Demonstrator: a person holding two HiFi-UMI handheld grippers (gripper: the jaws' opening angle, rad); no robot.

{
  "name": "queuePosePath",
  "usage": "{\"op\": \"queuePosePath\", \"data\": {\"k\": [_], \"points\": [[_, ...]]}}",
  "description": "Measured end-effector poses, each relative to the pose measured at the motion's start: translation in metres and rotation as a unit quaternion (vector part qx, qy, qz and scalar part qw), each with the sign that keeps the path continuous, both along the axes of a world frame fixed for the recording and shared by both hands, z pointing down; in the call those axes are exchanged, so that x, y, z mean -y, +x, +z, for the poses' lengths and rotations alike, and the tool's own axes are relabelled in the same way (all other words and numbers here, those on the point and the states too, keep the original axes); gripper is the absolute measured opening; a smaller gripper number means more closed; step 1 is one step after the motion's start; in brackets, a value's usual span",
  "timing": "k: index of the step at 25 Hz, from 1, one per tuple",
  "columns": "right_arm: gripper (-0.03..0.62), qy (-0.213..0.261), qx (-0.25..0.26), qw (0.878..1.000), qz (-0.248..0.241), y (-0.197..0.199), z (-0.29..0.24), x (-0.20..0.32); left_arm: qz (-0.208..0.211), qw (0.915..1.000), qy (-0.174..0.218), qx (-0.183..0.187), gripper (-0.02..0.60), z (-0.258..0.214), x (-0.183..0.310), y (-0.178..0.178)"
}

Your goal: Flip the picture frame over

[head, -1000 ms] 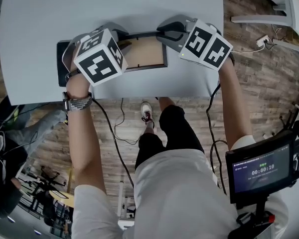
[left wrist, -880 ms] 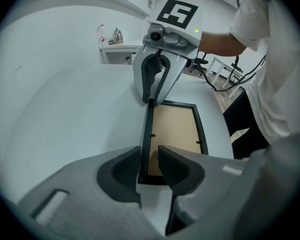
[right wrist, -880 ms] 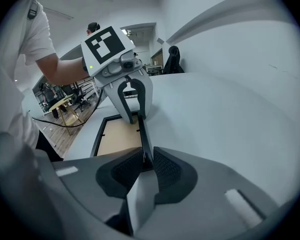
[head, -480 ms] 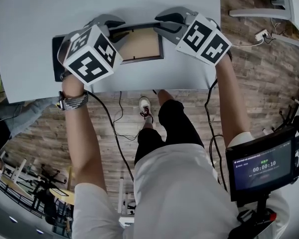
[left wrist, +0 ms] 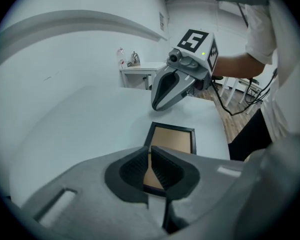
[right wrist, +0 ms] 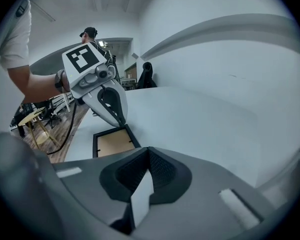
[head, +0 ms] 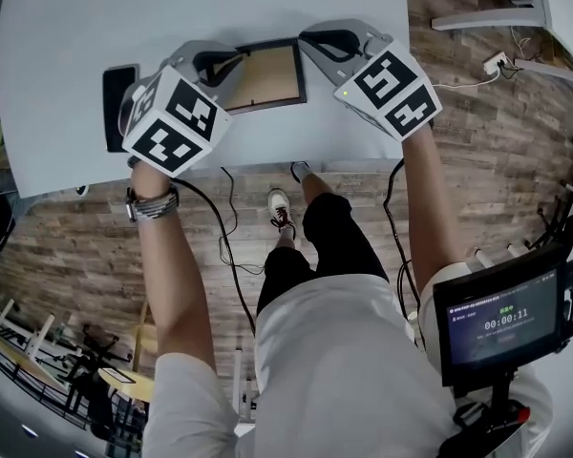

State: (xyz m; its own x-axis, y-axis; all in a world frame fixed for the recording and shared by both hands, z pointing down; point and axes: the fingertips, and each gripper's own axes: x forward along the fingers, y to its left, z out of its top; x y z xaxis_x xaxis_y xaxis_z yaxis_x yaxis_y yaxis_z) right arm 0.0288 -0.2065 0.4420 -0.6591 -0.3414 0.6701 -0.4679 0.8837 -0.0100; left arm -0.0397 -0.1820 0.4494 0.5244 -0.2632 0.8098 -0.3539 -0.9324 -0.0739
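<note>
Head view: picture frame [head: 267, 76] lies backing-up on the table [head: 86, 17]. Both sets of jaws just closed, nothing between them. Left gripper [head: 224, 65] sits at the frame's left end, right gripper [head: 315, 44] at its right corner. I reckon the closed tips are for levering it over.

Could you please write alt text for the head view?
A picture frame lies face-down on a table between two grippers. The left gripper has just been closing on the frame's edge; the right gripper is shut.
</note>
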Motion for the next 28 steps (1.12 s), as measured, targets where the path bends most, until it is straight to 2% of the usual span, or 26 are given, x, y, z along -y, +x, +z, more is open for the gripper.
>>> {"op": "queuePosePath", "data": {"k": [5, 9, 11, 15, 21, 23, 28], "points": [[0.003, 0.028, 0.004, 0.999, 0.024, -0.033, -0.071, -0.041, -0.027, 0.9991, 0.027, -0.02, 0.005, -0.071, -0.042, -0.044], [0.003, 0.033, 0.012, 0.998, 0.056, -0.012, -0.075, -0.052, -0.049, 0.9971, 0.031, -0.05, 0.005, -0.079, -0.055, -0.027], [0.003, 0.031, 0.018, 0.996, 0.081, 0.003, -0.068, -0.056, -0.078, 0.9939, 0.04, -0.067, 0.005, -0.075, -0.054, -0.018], [0.003, 0.033, 0.031, 0.99, 0.135, 0.023, -0.062, -0.059, -0.147, 0.9823, 0.062, -0.098, 0.005, -0.071, -0.049, -0.012], [0.003, 0.048, 0.047, 0.982, 0.177, 0.036, -0.072, -0.055, -0.184, 0.9684, 0.07, -0.152, 0.005, -0.078, -0.051, -0.008], [0.003, 0.06, 0.057, 0.98, 0.183, 0.035, -0.092, -0.062, -0.198, 0.9619, 0.087, -0.167, 0.005, -0.097, -0.059, -0.016], [0.003, 0.112, 0.081, 0.972, 0.188, 0.032, -0.178, -0.115, -0.227, 0.9432, 0.138, -0.199, 0.005, -0.179, -0.113, -0.032]]}}
